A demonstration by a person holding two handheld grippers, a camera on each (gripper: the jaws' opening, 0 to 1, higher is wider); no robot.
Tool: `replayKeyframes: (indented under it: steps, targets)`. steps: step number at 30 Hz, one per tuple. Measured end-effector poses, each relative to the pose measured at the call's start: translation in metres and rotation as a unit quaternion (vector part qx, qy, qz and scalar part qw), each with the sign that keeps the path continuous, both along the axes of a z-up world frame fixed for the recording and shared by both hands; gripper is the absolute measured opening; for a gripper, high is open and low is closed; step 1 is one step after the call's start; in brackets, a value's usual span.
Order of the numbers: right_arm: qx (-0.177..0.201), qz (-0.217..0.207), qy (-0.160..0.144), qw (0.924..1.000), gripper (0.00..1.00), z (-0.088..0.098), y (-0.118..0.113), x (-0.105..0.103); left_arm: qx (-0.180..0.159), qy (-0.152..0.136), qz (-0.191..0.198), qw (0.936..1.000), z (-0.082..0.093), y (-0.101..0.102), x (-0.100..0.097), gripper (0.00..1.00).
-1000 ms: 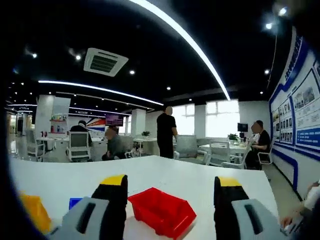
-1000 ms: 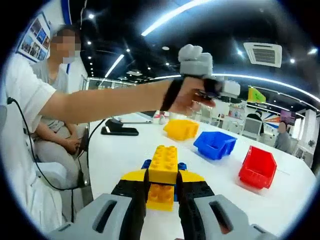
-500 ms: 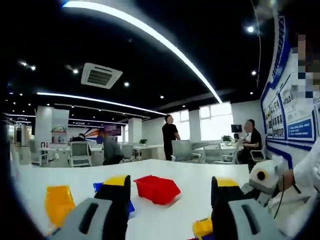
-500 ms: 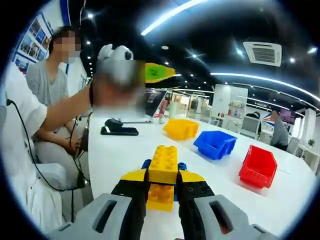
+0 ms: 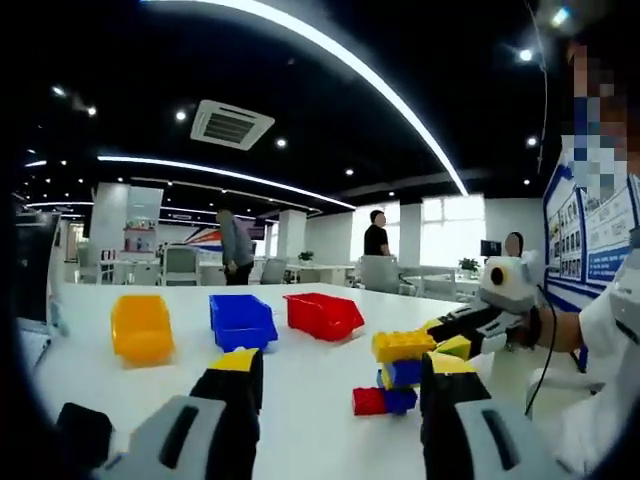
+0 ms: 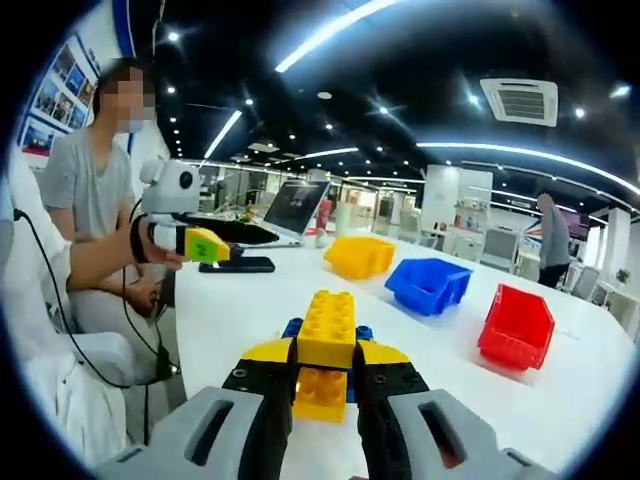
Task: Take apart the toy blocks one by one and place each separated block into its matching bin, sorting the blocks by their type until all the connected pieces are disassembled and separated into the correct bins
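Left tool (image 5: 340, 400) | lowered beside table | right tool (image 6: 322, 392) still clamps blocks (image 6: 325, 350)

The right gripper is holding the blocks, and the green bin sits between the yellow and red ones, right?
Not quite. The middle bin is blue, not green, as the right gripper view shows. It sits between the yellow bin and red bin, and the right gripper holds the blocks.
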State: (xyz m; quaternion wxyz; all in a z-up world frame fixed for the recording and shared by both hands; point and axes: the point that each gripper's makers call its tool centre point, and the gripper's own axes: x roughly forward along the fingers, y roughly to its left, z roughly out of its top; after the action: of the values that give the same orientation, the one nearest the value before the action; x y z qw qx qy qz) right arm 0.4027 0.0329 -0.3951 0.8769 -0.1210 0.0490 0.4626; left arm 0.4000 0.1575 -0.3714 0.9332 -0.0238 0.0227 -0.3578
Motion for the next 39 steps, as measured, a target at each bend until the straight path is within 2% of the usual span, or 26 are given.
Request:
replayKeyframes:
  steps: [5,12,15,18,23,26,29,32,36,37,39]
  targets:
    - [-0.001,-0.001,0.001,1.0,0.24,0.0,0.0,0.0,0.001,0.013,-0.019,0.9997,-0.012,-0.019,0.0,0.63]
    - [-0.004,0.0,0.0,1.0,0.24,0.0,0.001,0.0,0.013,0.022,-0.062,0.9977,-0.033,-0.07,0.003,0.63]
    - [-0.005,-0.001,0.0,1.0,0.24,-0.001,0.001,0.0,0.022,0.028,-0.076,0.9965,-0.043,-0.088,0.005,0.61]
    - [-0.007,-0.001,0.001,1.0,0.24,-0.001,0.001,0.0,0.027,0.029,-0.081,0.996,-0.049,-0.1,0.008,0.54]
    - [-0.009,0.0,0.0,1.0,0.24,-0.001,0.003,0.0,0.021,0.025,-0.066,0.9973,-0.048,-0.102,0.015,0.38]
    - [-0.006,-0.004,0.004,1.0,0.24,-0.001,0.004,0.002,0.019,0.024,-0.063,0.9975,-0.048,-0.106,0.012,0.29]
    - [-0.007,-0.006,0.009,0.9999,0.24,-0.001,0.005,0.003,0.028,0.016,-0.059,0.9977,-0.048,-0.106,0.012,0.29]
    - [-0.02,-0.011,-0.004,0.9997,0.23,0.0,0.003,0.004,0.024,0.015,-0.055,0.9981,-0.047,-0.101,0.012,0.25]
    - [0.005,-0.018,0.034,0.9992,0.23,-0.002,0.004,0.006,0.027,0.017,-0.052,0.9982,-0.046,-0.1,0.012,0.24]
    - [0.026,-0.023,0.062,0.9974,0.23,-0.002,0.004,0.008,0.022,0.02,-0.051,0.9982,-0.045,-0.099,0.013,0.24]
    - [0.04,-0.025,0.088,0.995,0.23,-0.004,0.004,0.009,0.017,0.021,-0.05,0.9984,-0.043,-0.098,0.013,0.24]
